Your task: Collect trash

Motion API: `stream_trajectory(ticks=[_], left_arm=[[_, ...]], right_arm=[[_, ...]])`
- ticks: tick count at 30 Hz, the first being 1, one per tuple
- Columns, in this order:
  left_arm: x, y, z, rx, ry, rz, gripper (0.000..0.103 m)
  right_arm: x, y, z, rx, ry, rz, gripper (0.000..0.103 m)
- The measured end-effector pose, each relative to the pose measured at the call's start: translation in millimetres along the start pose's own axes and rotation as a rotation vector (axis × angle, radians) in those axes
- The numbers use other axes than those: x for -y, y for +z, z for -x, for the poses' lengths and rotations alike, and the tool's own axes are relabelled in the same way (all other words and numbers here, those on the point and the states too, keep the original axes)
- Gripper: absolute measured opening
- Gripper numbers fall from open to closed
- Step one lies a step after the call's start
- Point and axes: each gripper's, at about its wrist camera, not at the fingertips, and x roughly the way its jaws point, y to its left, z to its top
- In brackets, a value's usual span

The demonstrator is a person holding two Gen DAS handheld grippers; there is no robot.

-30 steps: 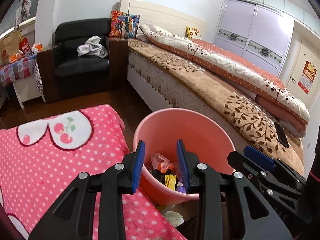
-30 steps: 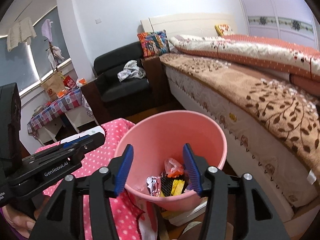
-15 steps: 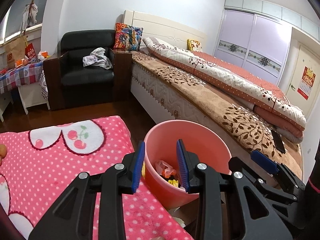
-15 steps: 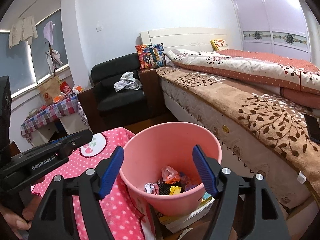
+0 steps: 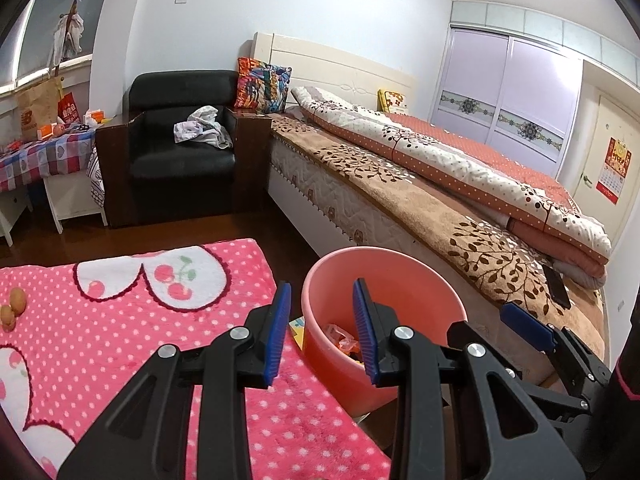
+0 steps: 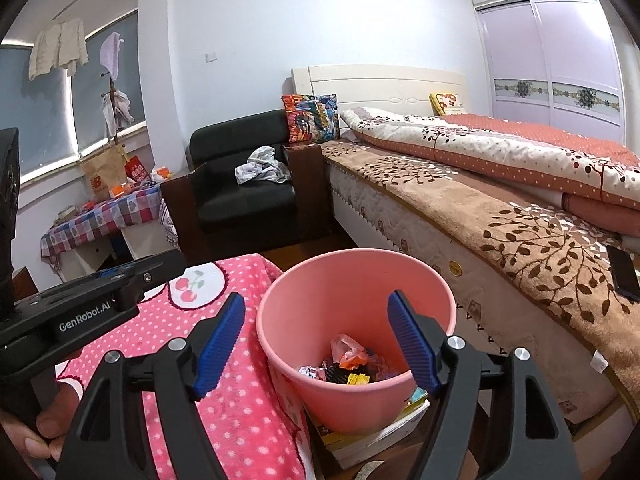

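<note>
A pink bin (image 6: 360, 280) stands between the pink dotted table cloth (image 6: 240, 400) and the bed. It holds several crumpled wrappers (image 6: 352, 364). It also shows in the left wrist view (image 5: 400, 280). My right gripper (image 6: 316, 344) is open wide and empty, above and in front of the bin. My left gripper (image 5: 322, 334) is open and empty over the cloth's edge (image 5: 120, 340) by the bin's left rim. The left gripper's body (image 6: 80, 312) shows at the left of the right wrist view.
Two small brown fruits (image 5: 12, 306) lie on the cloth at far left. The bin rests on a stack of books (image 6: 380, 428). A bed (image 5: 440, 184) with a phone (image 6: 622, 276) is at right, a black armchair (image 5: 180, 152) and a checked side table (image 5: 40, 156) behind.
Both grippers have drawn back and up from the bin. The right gripper's jaws have opened wider. The left gripper shifted left, showing more cloth.
</note>
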Motion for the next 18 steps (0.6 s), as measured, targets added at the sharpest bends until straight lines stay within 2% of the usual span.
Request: stream_trajectory(ticks=[18], left_arm=[[-5.7, -6.4, -0.7, -0.017, 0.002, 0.009, 0.032]], right_arm=[[-2.1, -0.4, -1.7, 0.000, -0.012, 0.009, 0.073]])
